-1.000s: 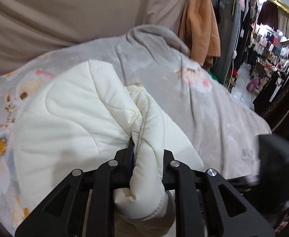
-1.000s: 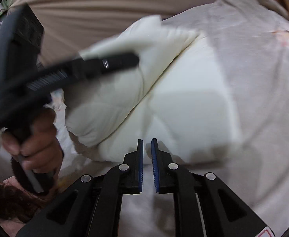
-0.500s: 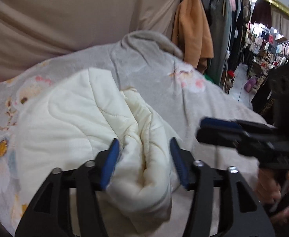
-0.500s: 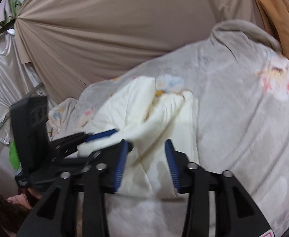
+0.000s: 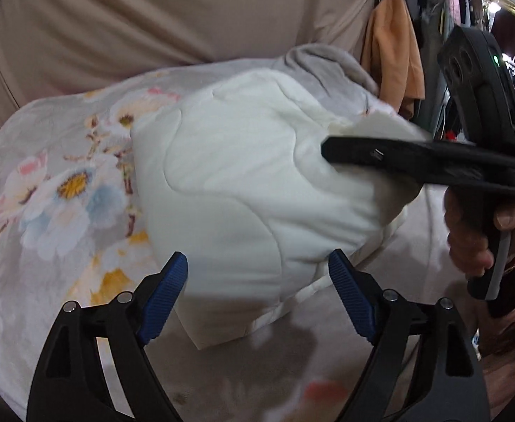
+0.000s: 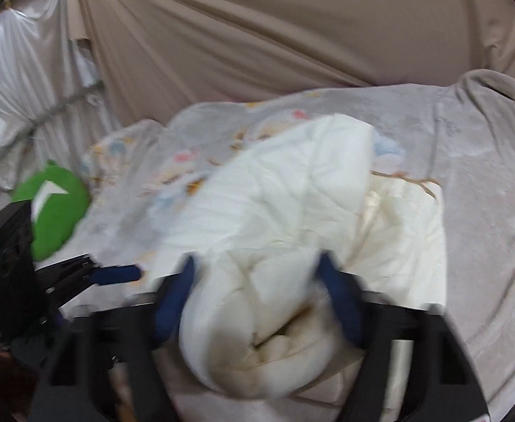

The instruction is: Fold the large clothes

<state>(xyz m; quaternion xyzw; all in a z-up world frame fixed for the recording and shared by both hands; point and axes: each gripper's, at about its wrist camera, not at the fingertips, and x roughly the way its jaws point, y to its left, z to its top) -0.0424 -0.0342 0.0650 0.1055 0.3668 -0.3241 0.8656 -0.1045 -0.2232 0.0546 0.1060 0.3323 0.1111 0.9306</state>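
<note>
A cream quilted garment [image 5: 243,190] lies folded into a thick bundle on a grey floral blanket [image 5: 60,183]. My left gripper [image 5: 257,277] is open, its blue pads wide apart at the bundle's near edge, holding nothing. My right gripper [image 6: 257,281] is open, its jaws on either side of the bundle's rolled end [image 6: 257,309]; the view is motion-blurred. In the left wrist view the right gripper [image 5: 415,161] reaches over the bundle's right side, held by a hand [image 5: 475,232]. The left gripper also shows in the right wrist view [image 6: 116,276] at lower left.
A beige curtain [image 5: 152,17] hangs behind the blanket-covered surface. An orange garment [image 5: 391,45] and other hanging clothes are at the far right. A green cushion [image 6: 53,207] lies at the left edge in the right wrist view, near white drapery [image 6: 18,81].
My left gripper opened, let go of the cream garment and pulled back. My right gripper opened from shut and moved in around the bundle's rolled end.
</note>
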